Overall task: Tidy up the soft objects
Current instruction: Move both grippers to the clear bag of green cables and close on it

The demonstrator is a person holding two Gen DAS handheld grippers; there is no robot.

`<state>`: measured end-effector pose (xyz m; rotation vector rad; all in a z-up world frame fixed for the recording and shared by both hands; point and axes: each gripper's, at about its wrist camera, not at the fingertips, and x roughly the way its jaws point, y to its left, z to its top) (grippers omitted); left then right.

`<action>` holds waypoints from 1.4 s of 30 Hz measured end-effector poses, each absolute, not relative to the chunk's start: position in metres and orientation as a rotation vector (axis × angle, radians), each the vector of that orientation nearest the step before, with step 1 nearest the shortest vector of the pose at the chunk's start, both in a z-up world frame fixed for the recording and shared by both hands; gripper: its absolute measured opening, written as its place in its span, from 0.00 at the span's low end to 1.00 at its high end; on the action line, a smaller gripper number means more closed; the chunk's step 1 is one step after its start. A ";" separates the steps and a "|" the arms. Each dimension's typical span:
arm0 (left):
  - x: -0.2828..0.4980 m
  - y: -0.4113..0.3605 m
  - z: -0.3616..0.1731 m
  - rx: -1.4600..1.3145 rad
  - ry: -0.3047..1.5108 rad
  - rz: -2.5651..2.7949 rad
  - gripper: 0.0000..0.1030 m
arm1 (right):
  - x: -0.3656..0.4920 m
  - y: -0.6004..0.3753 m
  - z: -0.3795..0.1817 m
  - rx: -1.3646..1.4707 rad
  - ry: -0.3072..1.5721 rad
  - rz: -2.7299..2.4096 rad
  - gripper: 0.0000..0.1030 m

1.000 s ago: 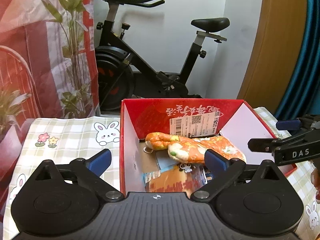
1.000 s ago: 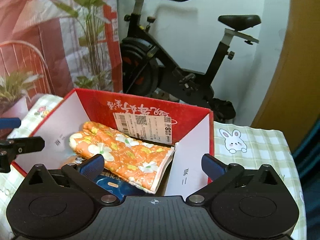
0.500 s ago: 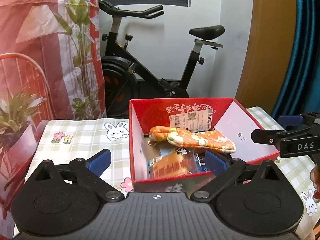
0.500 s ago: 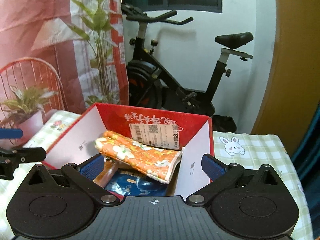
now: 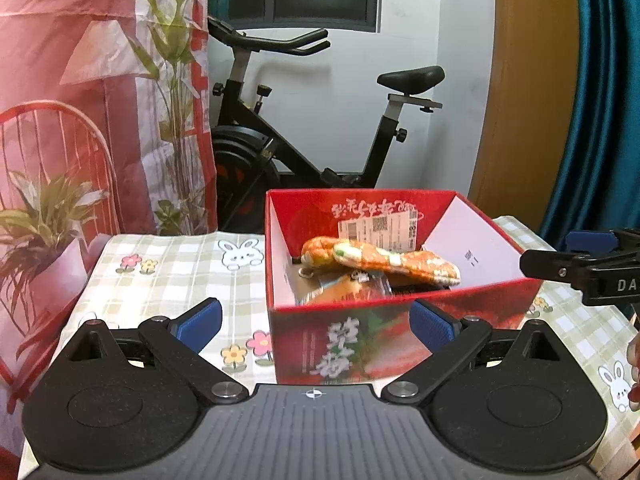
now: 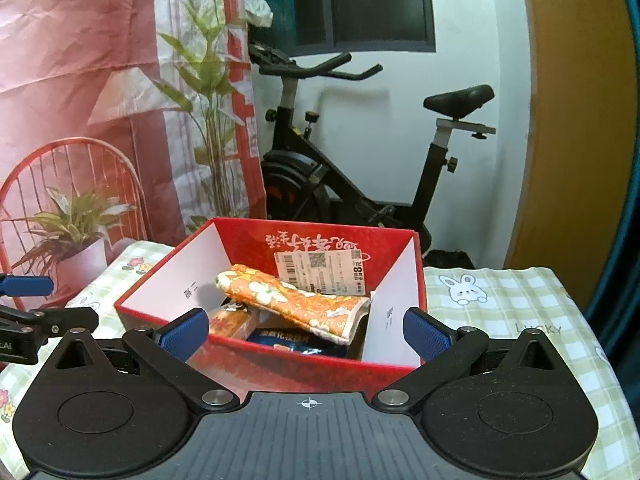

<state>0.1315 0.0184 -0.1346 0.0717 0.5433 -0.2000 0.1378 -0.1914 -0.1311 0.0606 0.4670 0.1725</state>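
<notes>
Looks near done: orange floral mitt [image 6: 294,304] & snack packs [image 6: 234,320] sit in red box [image 5: 400,336] mid-frame, left gripper [image 5: 316,322] & right gripper [image 6: 306,332] both spread apart w/ nothing held, tablecloth [image 5: 172,268] around box bare.

Red box [image 6: 280,364]: glossy printed cardboard, matt white inside. Oven mitt [image 6: 292,304]: quilted floral cloth. Bench [image 6: 520,304]: checked cloth cover. Right hand-held gripper [image 6: 307,334]: matt black plastic, ribbed blue pads.

A black exercise bike [image 5: 304,140] stands at the far wall, below a dark window [image 6: 380,4]. Left of it hangs a red and white curtain [image 5: 92,80] printed with green leaves. A red wire chair [image 6: 72,184] and a potted plant [image 6: 76,236] sit at the near left. A checked tablecloth [image 5: 172,268] with bunnies and flowers covers the table.
</notes>
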 end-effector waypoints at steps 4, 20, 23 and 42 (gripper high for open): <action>0.120 0.022 -0.145 0.058 0.555 -0.192 0.98 | 0.120 -0.189 -0.143 0.052 0.452 0.171 1.00; 0.091 0.028 -0.187 0.007 0.629 -0.209 0.98 | 0.070 -0.197 -0.206 0.070 0.519 0.114 1.00; 0.090 0.030 -0.195 -0.007 0.648 -0.215 0.97 | 0.066 -0.196 -0.216 0.070 0.544 0.130 1.00; 0.125 0.056 -0.237 -0.237 0.783 -0.318 0.61 | 0.094 -0.148 -0.227 0.024 0.635 0.320 0.65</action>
